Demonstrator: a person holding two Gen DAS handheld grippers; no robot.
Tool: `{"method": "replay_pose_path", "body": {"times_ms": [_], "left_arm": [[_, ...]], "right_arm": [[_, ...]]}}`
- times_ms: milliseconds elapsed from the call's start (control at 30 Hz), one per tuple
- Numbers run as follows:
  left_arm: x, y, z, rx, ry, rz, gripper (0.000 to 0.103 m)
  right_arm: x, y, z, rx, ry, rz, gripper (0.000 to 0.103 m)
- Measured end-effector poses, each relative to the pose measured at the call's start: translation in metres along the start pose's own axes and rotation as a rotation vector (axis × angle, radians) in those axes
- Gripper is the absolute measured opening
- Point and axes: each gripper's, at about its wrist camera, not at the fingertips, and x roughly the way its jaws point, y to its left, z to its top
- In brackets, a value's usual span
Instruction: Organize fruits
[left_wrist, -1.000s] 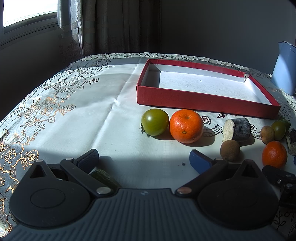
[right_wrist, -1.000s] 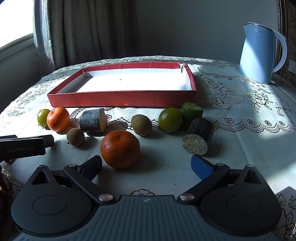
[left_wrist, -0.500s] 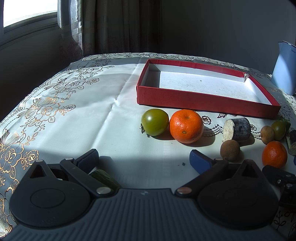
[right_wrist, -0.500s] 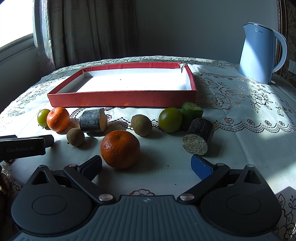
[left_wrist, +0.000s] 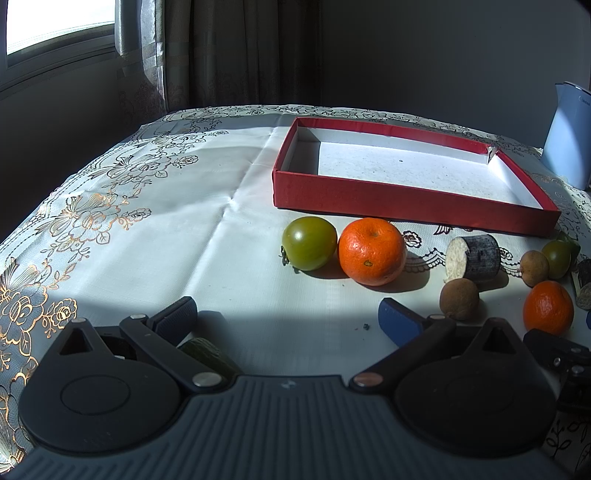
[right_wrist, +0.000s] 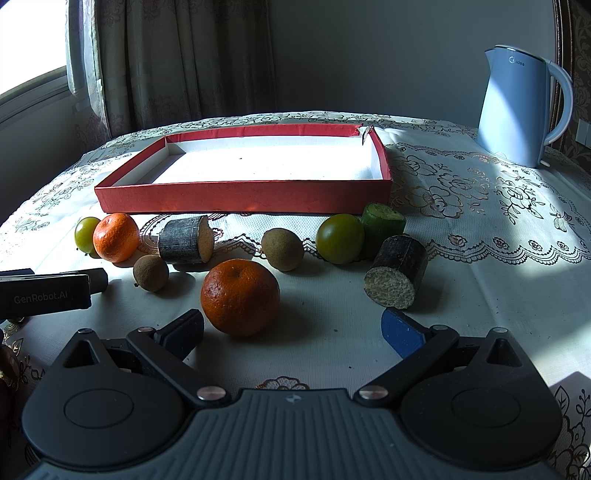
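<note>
While both grippers' fingers (left_wrist: 173, 319) (right_wrist: 400, 328) gape wide, sun crosses the floral tablecloth (right_wrist: 480, 192) beneath drawn curtains (right_wrist: 184, 55).

The tablecloth (right_wrist: 480, 258) is white with gold and brown floral outlines and a scalloped lace-like border; the shallow box (right_wrist: 243, 197) is red outside and white inside; the kettle (right_wrist: 517, 107) is pale blue. Two tangerines, near (right_wrist: 240, 297) and far (right_wrist: 115, 237), are bright orange; two tomatoes, one right (right_wrist: 340, 239) and one left (right_wrist: 85, 234), are olive green with faint darker streaks; two small round fruits (right_wrist: 282, 248) (right_wrist: 150, 272) are dull brown. Two cane pieces (right_wrist: 397, 271) (right_wrist: 184, 240) have dark grey-black bark and pale cream cut faces; another stub (right_wrist: 382, 221) is green; the curtains (right_wrist: 177, 62) are beige-brown with a faint pattern; each gripper, left (left_wrist: 288, 323) and right (right_wrist: 291, 330), is black with blue finger pads (right_wrist: 400, 332).
</note>
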Motion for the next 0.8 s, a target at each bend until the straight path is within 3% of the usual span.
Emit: {"method": "replay_pose_path", "body": {"times_ms": [633, 800], "left_arm": [[0.001, 0.001, 0.004, 0.010, 0.014, -0.019, 0.103], [-0.001, 0.008, 0.003, -0.028, 0.000, -0.044, 0.103]], "right_arm": [[-0.001, -0.001, 0.000, 0.002, -0.003, 0.003, 0.103], [-0.011, -0.008, 0.000, 0.012, -0.045, 0.048, 0.103]]}}
